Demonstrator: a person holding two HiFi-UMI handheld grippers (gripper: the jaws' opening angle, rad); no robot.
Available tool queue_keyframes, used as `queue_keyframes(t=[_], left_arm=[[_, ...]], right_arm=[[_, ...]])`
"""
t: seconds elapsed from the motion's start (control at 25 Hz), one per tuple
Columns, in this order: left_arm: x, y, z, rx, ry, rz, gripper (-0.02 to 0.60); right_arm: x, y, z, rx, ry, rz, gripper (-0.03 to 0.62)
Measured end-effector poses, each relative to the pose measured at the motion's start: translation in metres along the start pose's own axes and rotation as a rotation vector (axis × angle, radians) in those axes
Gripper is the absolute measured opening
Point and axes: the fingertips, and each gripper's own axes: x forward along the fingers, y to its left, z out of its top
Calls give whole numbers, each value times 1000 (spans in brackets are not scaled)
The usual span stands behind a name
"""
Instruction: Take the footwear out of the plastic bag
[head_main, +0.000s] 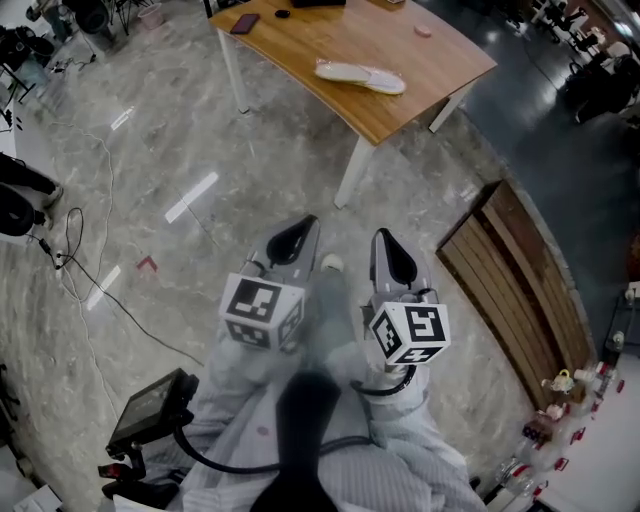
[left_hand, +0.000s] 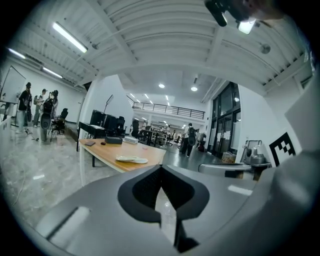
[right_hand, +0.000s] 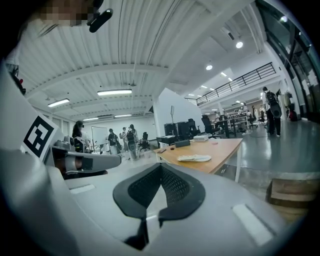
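Observation:
A pale, flat plastic bag with footwear (head_main: 360, 75) lies on the wooden table (head_main: 300, 50) at the far end of the head view. It also shows as a white bundle, the bag (left_hand: 132, 159), in the left gripper view and the bag (right_hand: 195, 158) in the right gripper view. My left gripper (head_main: 294, 239) and right gripper (head_main: 392, 256) are held side by side, close to my body and well short of the table. Both are shut with nothing between their jaws.
A dark phone (head_main: 244, 23) and a small black object (head_main: 283, 13) lie on the table's far side. A slatted wooden pallet (head_main: 520, 290) lies on the floor at right. Cables (head_main: 80, 260) run over the marble floor at left. People (left_hand: 40, 112) stand far off.

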Motion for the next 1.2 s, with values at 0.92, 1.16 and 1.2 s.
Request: queue_keyframes(t=[0.92, 1.16, 1.2], left_arm=[[397, 203, 72, -37, 166, 54, 2], [474, 254, 61, -45, 286, -11, 2], [483, 262, 57, -49, 306, -14, 2]], right_arm=[[384, -208, 78, 32, 145, 13, 14], [454, -256, 71, 70, 212, -86, 14], [461, -266, 65, 82, 235, -106, 14]])
